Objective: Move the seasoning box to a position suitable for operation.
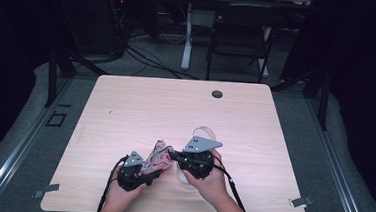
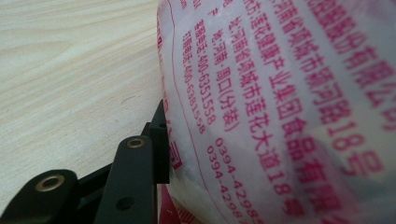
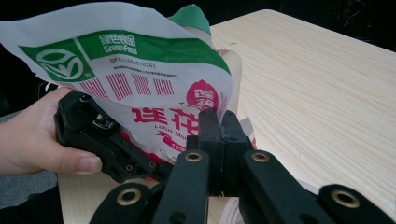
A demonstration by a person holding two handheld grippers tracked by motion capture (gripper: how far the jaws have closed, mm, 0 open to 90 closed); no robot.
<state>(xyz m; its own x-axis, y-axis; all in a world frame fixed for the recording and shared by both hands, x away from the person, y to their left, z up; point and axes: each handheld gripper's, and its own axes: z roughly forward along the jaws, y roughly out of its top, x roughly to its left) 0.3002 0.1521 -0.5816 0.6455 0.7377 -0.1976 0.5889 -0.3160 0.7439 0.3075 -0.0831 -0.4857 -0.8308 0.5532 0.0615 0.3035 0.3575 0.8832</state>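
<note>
Near the front edge of the desk (image 1: 126,101), the left gripper (image 1: 132,175) has the bag (image 1: 155,156) by its lower part, fingers (image 2: 140,163) pressed against the printed plastic. The bag stands up between the two hands; what fills it I cannot tell. The right gripper (image 1: 172,155) pinches its other side, fingers (image 3: 210,135) closed together on the film. A clear strip (image 1: 206,133) lies just behind. Beyond the desk stands a chair (image 1: 241,32).

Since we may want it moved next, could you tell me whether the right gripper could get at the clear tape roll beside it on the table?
Probably not yet: the right gripper looks shut on the bag. The tape roll lies partly under that gripper, so it would likely have to release first.
</note>
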